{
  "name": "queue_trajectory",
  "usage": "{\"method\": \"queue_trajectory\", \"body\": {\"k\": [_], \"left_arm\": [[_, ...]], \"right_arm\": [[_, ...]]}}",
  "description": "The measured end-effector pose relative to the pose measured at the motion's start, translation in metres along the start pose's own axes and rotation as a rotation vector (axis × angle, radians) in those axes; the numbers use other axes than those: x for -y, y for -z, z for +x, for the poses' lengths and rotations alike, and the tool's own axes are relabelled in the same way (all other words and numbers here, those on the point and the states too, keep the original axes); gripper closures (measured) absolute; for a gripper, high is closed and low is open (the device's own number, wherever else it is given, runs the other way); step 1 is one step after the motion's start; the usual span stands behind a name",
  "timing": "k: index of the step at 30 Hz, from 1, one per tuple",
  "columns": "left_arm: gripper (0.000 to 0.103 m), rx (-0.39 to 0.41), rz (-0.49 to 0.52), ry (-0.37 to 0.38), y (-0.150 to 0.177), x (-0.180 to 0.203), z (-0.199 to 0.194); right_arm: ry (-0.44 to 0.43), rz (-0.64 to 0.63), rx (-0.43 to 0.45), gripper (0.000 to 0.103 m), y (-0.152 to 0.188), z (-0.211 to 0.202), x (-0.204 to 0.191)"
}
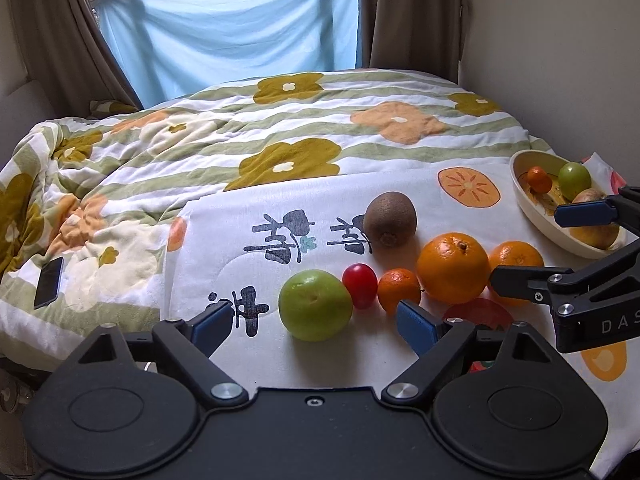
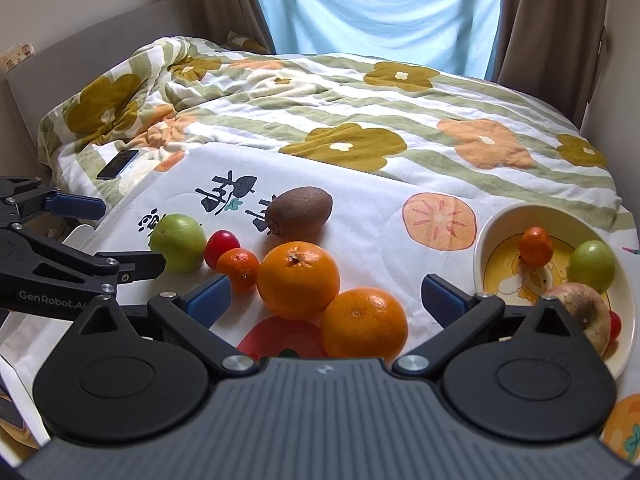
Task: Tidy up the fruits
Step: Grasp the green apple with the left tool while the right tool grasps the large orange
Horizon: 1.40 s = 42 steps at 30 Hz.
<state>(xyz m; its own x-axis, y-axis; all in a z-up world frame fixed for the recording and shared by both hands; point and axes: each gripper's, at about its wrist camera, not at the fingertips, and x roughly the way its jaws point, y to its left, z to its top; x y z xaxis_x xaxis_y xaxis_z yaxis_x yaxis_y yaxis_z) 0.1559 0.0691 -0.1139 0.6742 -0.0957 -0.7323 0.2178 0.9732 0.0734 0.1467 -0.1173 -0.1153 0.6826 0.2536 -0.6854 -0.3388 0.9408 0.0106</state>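
In the left wrist view, the left gripper [image 1: 316, 324] is seen with its fingers spread wide, nothing between them, just in front of a green apple [image 1: 315, 305] lying on a white printed cloth [image 1: 240, 248] spread over the bed [image 1: 280, 120]. Beside the apple a red tomato [image 1: 360, 285], a small mandarin [image 1: 398, 290], a large orange [image 1: 453, 267] and a second orange [image 1: 516, 260] are lined up, with a kiwi [image 1: 390, 219] behind them. A bowl [image 1: 536, 212] holding more fruit is seen at the right.

In the right wrist view, the right gripper [image 2: 326, 300] is shown with fingers spread apart, empty, flanking the two oranges. The left gripper is seen open beside the green apple. A phone [image 2: 118, 164] is seen on the quilt.
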Motion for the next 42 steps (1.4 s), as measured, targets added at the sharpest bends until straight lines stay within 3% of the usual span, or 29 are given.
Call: {"method": "queue_trajectory", "body": {"k": [7,12,18,30,42], "left_arm": [[0.027,-0.049,0.029,0.014,0.000,-0.004,0.030],[0.030,-0.068,0.032,0.031,-0.003,-0.006,0.043],[0.044,-0.094,0.055,0.054,-0.001,-0.005,0.052],[0.045,-0.095,0.057,0.044,0.000,-0.005,0.049],[0.045,-0.106,0.010,0.022,0.009,-0.008,0.038]], "right_arm": [[-0.006,-0.072,-0.027,0.000,-0.002,0.027,-0.008],[-0.015,-0.116,-0.048,0.000,-0.001,0.039,-0.013],[-0.037,-0.178,-0.067,0.000,-0.003,0.051,-0.016],[-0.070,-0.307,-0.096,0.000,-0.004,0.067,-0.023],[-0.089,-0.349,-0.118,0.025,0.000,0.077,-0.023]]}}
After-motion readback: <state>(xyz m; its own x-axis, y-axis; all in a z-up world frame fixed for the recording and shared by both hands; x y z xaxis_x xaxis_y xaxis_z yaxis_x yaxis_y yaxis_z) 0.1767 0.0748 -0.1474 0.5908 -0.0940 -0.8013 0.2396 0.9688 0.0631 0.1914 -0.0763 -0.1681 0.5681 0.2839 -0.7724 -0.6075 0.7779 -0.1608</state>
